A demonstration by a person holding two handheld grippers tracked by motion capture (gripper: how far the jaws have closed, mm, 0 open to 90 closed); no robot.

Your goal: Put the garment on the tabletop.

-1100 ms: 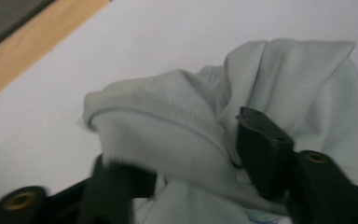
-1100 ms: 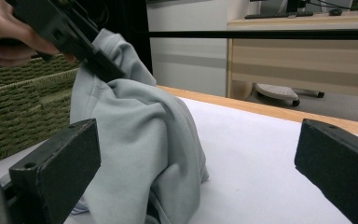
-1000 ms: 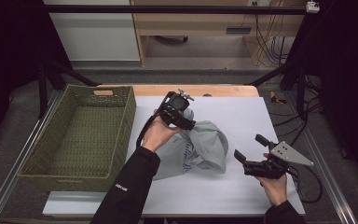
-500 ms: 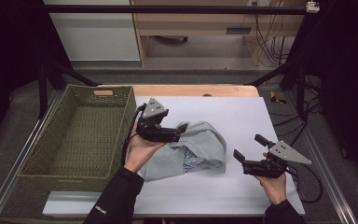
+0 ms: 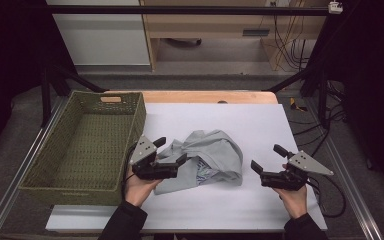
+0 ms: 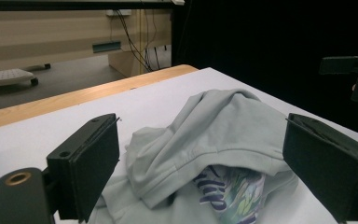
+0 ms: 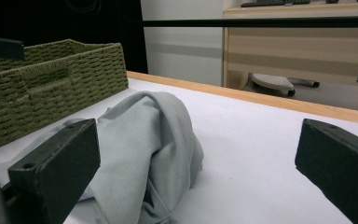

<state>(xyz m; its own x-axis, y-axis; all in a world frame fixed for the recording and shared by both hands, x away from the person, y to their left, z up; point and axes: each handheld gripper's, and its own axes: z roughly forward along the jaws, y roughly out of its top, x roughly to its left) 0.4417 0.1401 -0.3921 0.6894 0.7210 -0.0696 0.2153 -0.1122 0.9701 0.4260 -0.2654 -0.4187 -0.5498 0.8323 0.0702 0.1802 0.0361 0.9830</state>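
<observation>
Nearest to us, we are holding two grippers low over the white table point(image 5: 260, 125), one in each hand. The left gripper point(image 5: 170, 151) is sitting with its jaws spread wide; they are reaching over the near-left edge of the one grey garment point(image 5: 210, 160) without closing on it. In the left gripper view the garment point(image 6: 214, 140) is lying crumpled between and beyond the jaws, with a patch of coloured print showing under a fold. The right gripper point(image 5: 267, 159) is hovering well apart from the cloth on its right, jaws also spread, holding nothing; in the right gripper view the garment point(image 7: 149, 140) is heaped ahead.

Left of the cloth, one green woven basket point(image 5: 135, 117) is standing on the table's left side, and we are seeing nothing inside it; the right gripper view shows its wall point(image 7: 51, 88). Farther back, the table's wooden edge point(image 5: 205, 96) is running across.
</observation>
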